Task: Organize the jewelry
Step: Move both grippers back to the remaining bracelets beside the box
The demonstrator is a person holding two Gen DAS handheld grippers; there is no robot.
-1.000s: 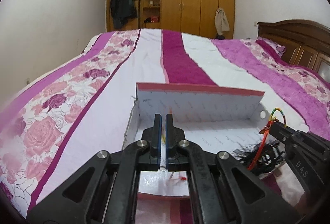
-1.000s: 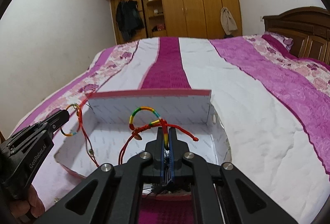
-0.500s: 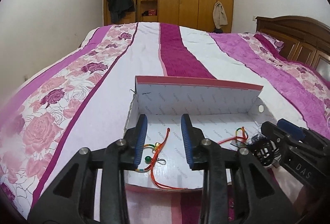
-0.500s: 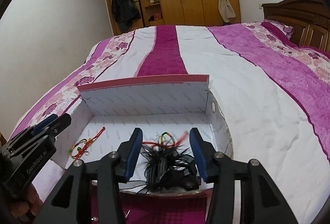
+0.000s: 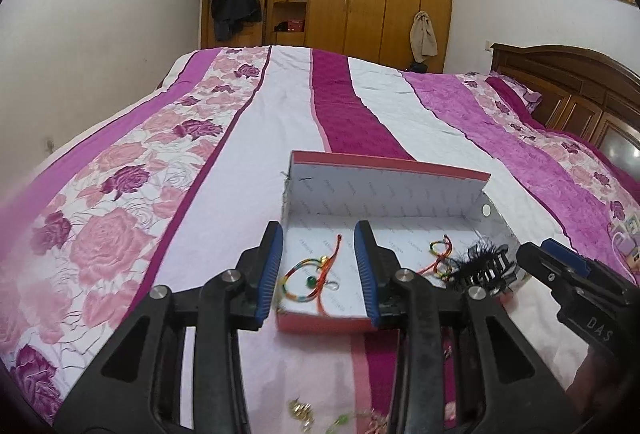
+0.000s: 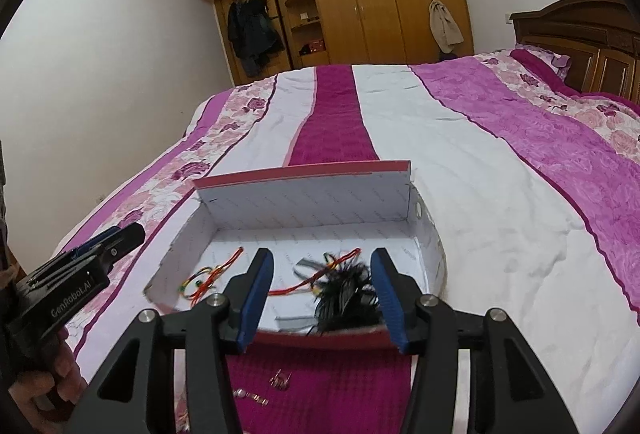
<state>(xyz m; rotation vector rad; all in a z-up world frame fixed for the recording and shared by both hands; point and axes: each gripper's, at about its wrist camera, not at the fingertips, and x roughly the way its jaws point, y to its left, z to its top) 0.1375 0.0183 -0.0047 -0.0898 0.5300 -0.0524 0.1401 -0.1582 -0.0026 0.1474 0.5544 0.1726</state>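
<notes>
Nearest to me, a few small metal pieces [image 6: 280, 381] are still lying loose on the bedspread [image 6: 480, 170] in front of the box, so I am judging the sorting only partly done. My left gripper [image 5: 319, 274] and right gripper [image 6: 320, 292] have both just been opening, and I am now holding them parted with nothing pinched between the pads. A second ago each was clamped on a cord; now the rainbow bracelet with the green bead [image 5: 306, 276] is lying on the box floor at the left, and the red-and-rainbow cord bracelet [image 6: 320, 276] is resting beside the black feathered hair clip [image 6: 346, 298] at the right. I am easing both tools back over the low red front edge of the box [image 5: 324, 324]. The tall back flap [image 6: 312, 200] is blocking the far side, while the bed beyond is offering wide open room.
</notes>
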